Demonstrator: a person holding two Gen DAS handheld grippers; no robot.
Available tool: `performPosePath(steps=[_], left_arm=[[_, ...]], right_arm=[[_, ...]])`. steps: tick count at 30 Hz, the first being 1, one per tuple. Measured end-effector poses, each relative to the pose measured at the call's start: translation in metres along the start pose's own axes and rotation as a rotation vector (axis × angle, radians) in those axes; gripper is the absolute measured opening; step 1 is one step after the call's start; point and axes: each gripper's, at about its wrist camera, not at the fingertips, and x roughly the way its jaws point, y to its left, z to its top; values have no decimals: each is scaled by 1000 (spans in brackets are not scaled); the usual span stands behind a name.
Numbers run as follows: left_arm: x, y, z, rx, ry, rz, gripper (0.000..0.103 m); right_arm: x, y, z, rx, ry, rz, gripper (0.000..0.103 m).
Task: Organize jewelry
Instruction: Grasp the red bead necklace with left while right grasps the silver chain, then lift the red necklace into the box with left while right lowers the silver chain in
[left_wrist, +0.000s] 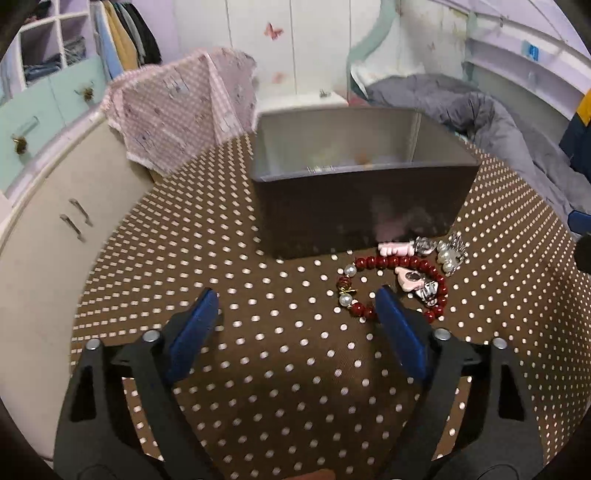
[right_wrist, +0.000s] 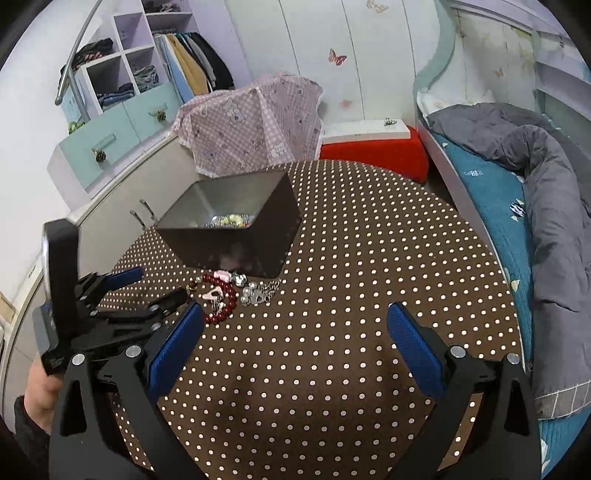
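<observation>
Both grippers, left (left_wrist: 295, 306) and right (right_wrist: 295, 321), jaws released; red bead bracelet (left_wrist: 399, 266) lies just before dark box (left_wrist: 354, 206), mid-bench.

We see a matt woven tablecloth (right_wrist: 332, 258), brown with pale dots, under a box (left_wrist: 354, 206) whose dark outer walls are glossy and whose inner walls look like brushed grey metal. The bracelet (left_wrist: 391, 288) has shiny dark-red beads (with a few pearly ones). Our gripper fingers (right_wrist: 413, 350) carry blue textured pads on matt black plastic.
</observation>
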Motion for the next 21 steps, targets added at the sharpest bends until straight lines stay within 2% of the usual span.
performPosePath(steps=[2, 3, 4, 5, 11, 13, 16, 17, 18, 19, 21], left_arm=[[6, 0, 1, -4, 21, -31, 54], [5, 0, 1, -3, 17, -72, 33], [4, -2, 1, 12, 12, -77, 17], [1, -6, -1, 42, 1, -69, 12], [-24, 2, -15, -15, -74, -115, 12], [-29, 6, -22, -38, -84, -123, 12], [-33, 11, -28, -62, -98, -140, 12], [-35, 11, -29, -65, -108, -141, 12], [-37, 11, -30, -65, -112, -144, 12], [-37, 11, -29, -64, -113, -147, 12], [-39, 10, -31, -62, -119, -150, 12]], right_arm=[[6, 3, 1, -33, 16, -8, 95], [8, 5, 1, -42, 21, -16, 95], [13, 7, 2, -54, 33, -22, 95], [17, 9, 3, -63, 43, -29, 95], [49, 24, 8, -146, 108, -75, 95], [63, 32, 10, -183, 131, -86, 89], [81, 43, 14, -214, 154, -86, 86], [89, 47, 14, -232, 167, -101, 74], [97, 49, 13, -240, 184, -117, 57], [98, 50, 12, -253, 169, -128, 56], [96, 54, 10, -274, 162, -120, 37]])
